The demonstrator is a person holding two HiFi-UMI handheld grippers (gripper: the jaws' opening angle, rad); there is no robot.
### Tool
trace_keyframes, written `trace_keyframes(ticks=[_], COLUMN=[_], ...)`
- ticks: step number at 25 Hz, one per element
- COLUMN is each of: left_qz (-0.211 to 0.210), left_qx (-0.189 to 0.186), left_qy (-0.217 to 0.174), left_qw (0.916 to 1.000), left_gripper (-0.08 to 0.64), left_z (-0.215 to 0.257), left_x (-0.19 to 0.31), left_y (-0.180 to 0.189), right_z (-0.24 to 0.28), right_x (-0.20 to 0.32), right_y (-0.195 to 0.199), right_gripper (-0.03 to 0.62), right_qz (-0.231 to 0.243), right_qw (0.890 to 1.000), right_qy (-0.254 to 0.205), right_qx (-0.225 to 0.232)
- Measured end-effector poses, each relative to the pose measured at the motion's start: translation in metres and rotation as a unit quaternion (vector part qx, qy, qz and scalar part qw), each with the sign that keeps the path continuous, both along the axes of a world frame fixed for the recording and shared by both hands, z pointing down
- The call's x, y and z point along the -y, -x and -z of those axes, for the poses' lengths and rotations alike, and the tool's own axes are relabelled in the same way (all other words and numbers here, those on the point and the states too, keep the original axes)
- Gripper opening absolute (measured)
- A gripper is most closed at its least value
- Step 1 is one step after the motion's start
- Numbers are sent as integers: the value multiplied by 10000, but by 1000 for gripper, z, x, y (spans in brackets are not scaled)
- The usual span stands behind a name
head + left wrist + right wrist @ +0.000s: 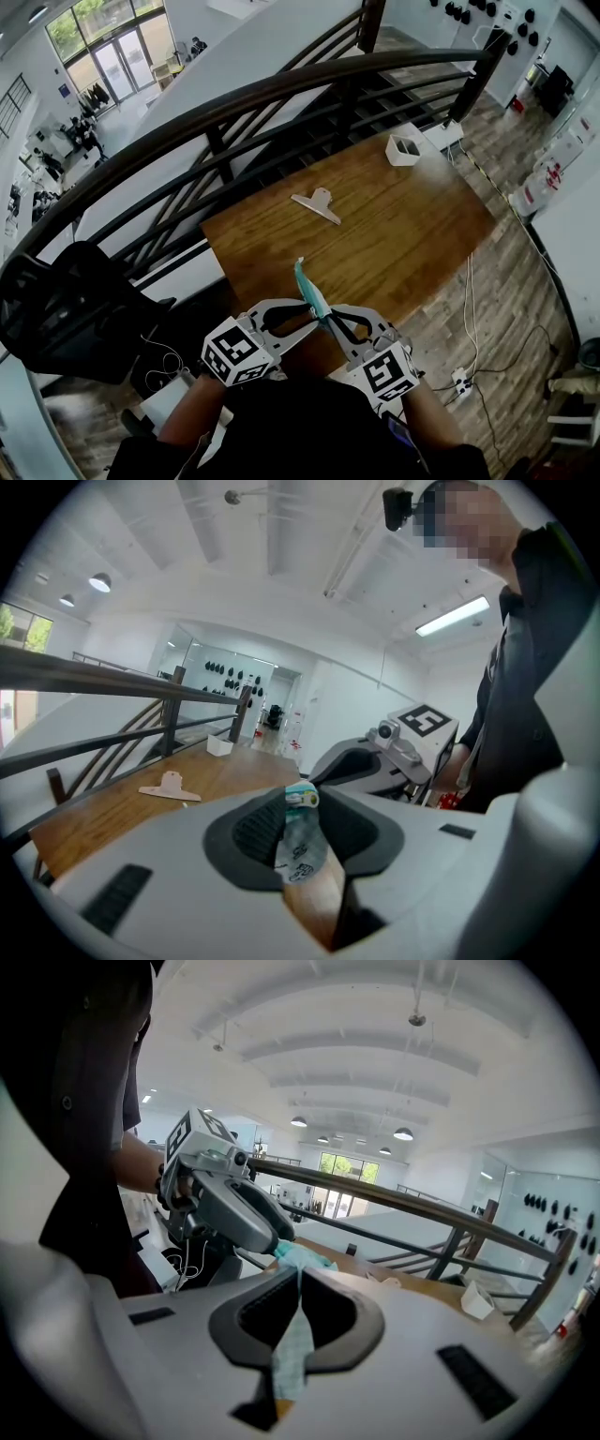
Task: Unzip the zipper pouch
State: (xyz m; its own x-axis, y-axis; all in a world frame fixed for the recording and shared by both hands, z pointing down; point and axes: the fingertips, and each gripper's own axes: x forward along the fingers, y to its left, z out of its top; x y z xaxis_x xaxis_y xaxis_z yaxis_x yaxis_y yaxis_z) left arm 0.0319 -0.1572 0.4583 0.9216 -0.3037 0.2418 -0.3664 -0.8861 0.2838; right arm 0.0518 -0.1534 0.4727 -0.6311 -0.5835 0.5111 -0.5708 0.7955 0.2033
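Your left gripper (pixel 302 806) and right gripper (pixel 298 1277) both have their fingers clamped on the thin teal zipper pouch (pixel 310 287) (limp, printed material) above the wooden counter (pixel 403 225).

A brown wooden surface (pixel 394 225) stands next to a dark curved railing (pixel 234 103). A pale big clip (pixel 317 203) lies flat near the middle of the surface, all by itself. A small white box (pixel 405 148) sits at the far corner, well apart from the clip. A black chair (pixel 66 309) is at the left, off the surface. The floor (pixel 511 272) is made of wood planks. Thin white cables (pixel 469 309) run across it to a white power strip (pixel 459 380). Far off, past the railing, are glass doors (pixel 117 61). Round lamps (pixel 403 1133) hang from the white ceiling.
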Motion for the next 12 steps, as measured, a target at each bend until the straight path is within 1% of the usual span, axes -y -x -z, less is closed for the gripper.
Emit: trace_keyframes(ticks=[3,7,9,12], left_qz=[12,-37,-109,-210], left_qx=[-79,-187,-317,-603], left_qy=[35,99,233,540], left_qw=[10000,9998,9992,9965], left_gripper=[115,114,110,104], left_z=[2,3,4,6], left_x=[-1,-3,-4,-7], left_y=[2,4,4,5], right_z=[0,-1,-2,-1], right_x=[-1,-3,-3,-3], right_y=[1,0,0,-1], right_gripper=[6,8,7,6], right_qz=[11,20,38,72], right_qw=[10000,10000,10000,9999], right_qy=[22,28,-4,-92], right_qx=[56,-15,-64,-56])
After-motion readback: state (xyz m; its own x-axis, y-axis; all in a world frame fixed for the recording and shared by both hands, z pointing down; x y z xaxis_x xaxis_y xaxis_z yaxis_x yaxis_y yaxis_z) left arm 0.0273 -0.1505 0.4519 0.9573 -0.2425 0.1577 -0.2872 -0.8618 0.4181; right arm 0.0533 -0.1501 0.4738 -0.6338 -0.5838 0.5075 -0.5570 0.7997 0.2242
